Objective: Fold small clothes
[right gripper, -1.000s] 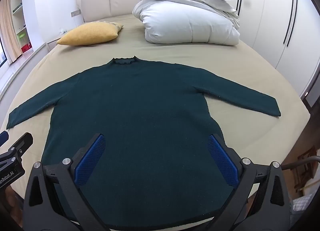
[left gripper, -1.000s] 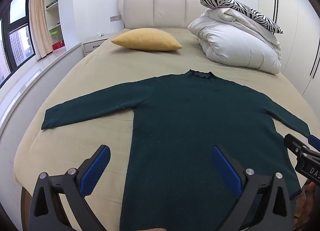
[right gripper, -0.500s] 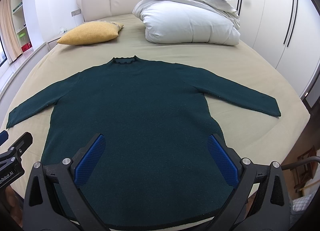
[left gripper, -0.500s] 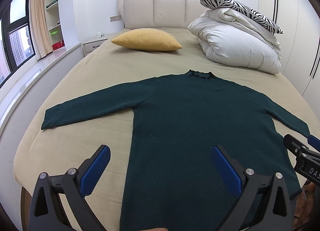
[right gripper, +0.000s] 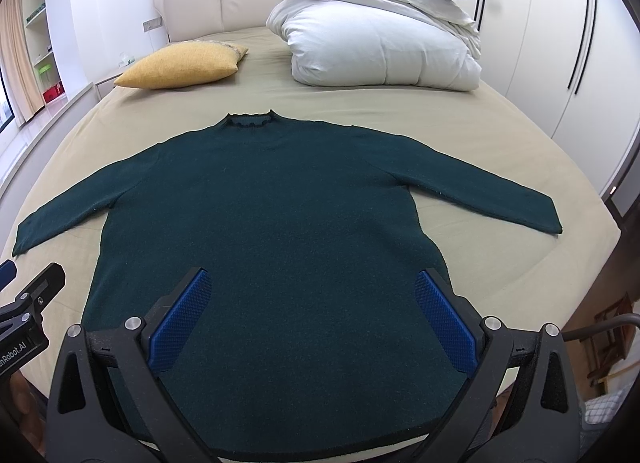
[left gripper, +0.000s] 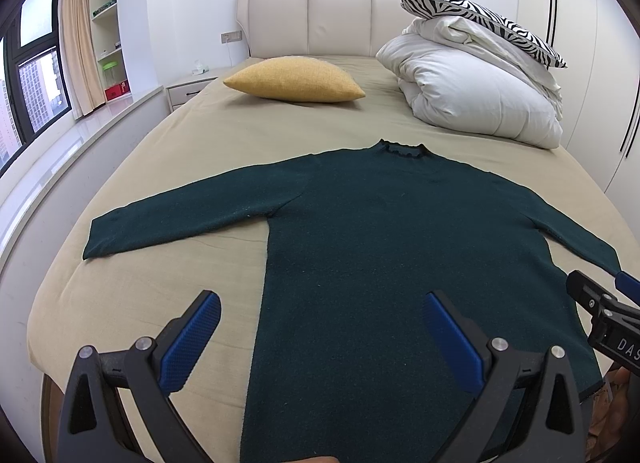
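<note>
A dark green long-sleeved sweater point(left gripper: 392, 247) lies flat on the beige bed point(left gripper: 208, 159), collar toward the headboard and both sleeves spread out; it also shows in the right wrist view point(right gripper: 272, 215). My left gripper point(left gripper: 318, 305) is open and empty, above the sweater's lower left side near the hem. My right gripper point(right gripper: 308, 285) is open and empty, above the sweater's lower body near the hem. Each gripper shows at the edge of the other's view.
A yellow pillow point(left gripper: 294, 79) lies near the headboard point(left gripper: 312, 19). A folded white duvet point(left gripper: 476, 99) with a zebra-print pillow point(left gripper: 480, 19) on top sits at the back right. A window ledge point(left gripper: 68, 151) runs along the left; wardrobe doors point(right gripper: 568, 31) stand right.
</note>
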Tool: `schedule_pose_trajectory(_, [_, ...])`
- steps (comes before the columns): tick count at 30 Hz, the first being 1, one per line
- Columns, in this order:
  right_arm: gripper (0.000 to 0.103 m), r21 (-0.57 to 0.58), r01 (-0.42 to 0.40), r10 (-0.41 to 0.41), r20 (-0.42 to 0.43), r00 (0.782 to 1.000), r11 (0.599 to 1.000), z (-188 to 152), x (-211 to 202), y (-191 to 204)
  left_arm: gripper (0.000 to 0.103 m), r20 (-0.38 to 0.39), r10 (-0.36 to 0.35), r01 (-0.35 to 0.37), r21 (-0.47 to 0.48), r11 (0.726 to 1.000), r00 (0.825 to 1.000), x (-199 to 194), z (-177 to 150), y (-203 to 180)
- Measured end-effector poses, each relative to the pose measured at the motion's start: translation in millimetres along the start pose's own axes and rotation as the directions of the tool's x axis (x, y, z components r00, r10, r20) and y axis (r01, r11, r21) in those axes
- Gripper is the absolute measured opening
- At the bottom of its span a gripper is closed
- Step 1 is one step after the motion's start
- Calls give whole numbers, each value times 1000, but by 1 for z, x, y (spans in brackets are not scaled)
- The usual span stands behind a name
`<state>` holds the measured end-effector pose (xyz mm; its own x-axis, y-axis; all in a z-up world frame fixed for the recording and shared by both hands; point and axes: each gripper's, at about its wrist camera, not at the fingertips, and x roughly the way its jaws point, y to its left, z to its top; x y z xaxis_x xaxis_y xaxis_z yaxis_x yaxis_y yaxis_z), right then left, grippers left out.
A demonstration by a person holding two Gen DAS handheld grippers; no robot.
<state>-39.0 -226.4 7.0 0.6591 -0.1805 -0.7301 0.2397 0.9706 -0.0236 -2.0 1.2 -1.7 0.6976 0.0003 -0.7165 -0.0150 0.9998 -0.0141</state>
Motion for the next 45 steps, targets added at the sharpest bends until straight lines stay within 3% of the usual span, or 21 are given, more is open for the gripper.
schedule_pose_trajectory(45, [103,-5,-2,2,-12,1000,1000,-7,3,5,103,-2,2,-2,-1,1000,1000,0,2,2])
